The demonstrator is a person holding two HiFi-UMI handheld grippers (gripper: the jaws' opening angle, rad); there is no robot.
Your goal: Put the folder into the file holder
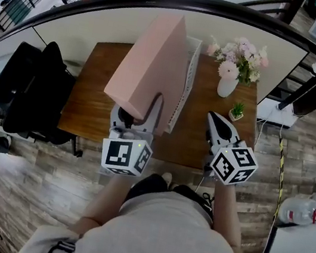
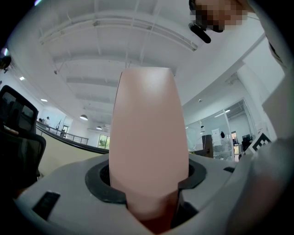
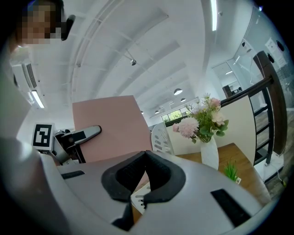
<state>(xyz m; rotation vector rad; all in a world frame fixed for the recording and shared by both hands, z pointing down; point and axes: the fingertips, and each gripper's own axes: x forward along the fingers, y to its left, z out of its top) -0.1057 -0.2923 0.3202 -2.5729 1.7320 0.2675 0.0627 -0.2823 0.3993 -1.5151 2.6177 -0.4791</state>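
Over the wooden desk (image 1: 194,144) the pink folder (image 1: 151,61) is held upright, just beside the white file holder (image 1: 184,82), seemingly so it can be slid in edgewise. Its lower edge is clamped in the left gripper (image 1: 138,112). The right gripper (image 1: 219,123) is held aside, closed on nothing. The holder is missing from the left gripper view, where only the clamped folder is seen.
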